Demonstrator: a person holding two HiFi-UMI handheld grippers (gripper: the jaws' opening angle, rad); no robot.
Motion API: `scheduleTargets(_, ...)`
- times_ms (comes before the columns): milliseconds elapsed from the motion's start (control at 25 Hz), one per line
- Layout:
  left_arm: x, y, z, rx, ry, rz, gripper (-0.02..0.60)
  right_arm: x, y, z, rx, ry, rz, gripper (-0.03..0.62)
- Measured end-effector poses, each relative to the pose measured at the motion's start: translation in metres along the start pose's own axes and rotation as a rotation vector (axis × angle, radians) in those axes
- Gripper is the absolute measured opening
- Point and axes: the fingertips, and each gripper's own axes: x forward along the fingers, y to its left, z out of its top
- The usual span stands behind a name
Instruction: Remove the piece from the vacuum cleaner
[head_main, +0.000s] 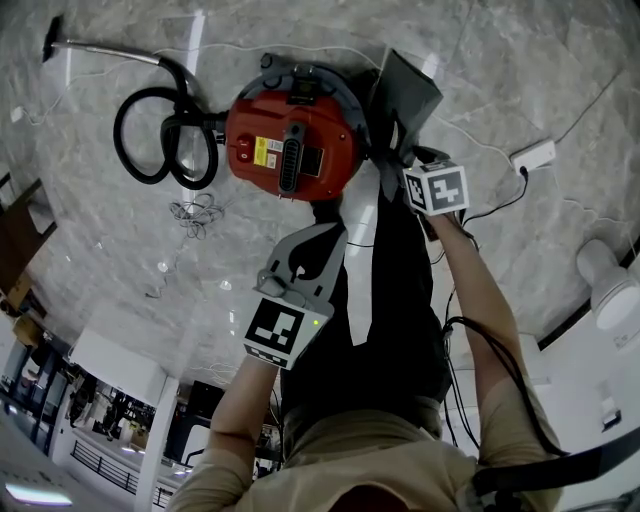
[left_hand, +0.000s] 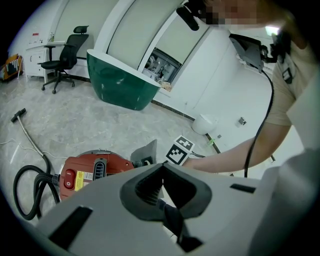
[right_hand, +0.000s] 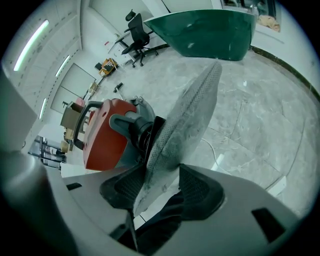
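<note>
The red canister vacuum cleaner (head_main: 290, 145) (left_hand: 95, 170) (right_hand: 102, 140) sits on the marble floor, and its black hose (head_main: 160, 135) coils to its left. A grey fabric dust bag (head_main: 405, 90) (right_hand: 190, 115) stands up from the vacuum's right side, still joined to its port. My right gripper (head_main: 400, 160) (right_hand: 162, 187) straddles the bag's lower edge: one pad lies against the cloth and a gap shows at the other. My left gripper (head_main: 330, 232) (left_hand: 162, 166) hangs near the vacuum's front side with its tips together and nothing in them.
A white power strip (head_main: 532, 155) with a black cable lies on the floor to the right. A thin cord (head_main: 195, 212) lies tangled below the hose. A green curved counter (left_hand: 125, 85) and an office chair (left_hand: 65, 57) stand farther off. My own legs are directly below the grippers.
</note>
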Motion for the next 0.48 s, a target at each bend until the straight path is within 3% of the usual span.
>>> scheduleTargets(240, 0.0052, -0.0058, -0.0021, 0.002, 0.011, -0.009, -0.006, -0.0003, 0.0033, -0.0075, -0.075, 0.003, -0.013, 0.070)
scheduleTargets(480, 0.0068, -0.0065, -0.0063, 0.003, 0.018, -0.009, -0.006, 0.0016, 0.0023, -0.0093, -0.039, -0.008, 0.016, 0.052)
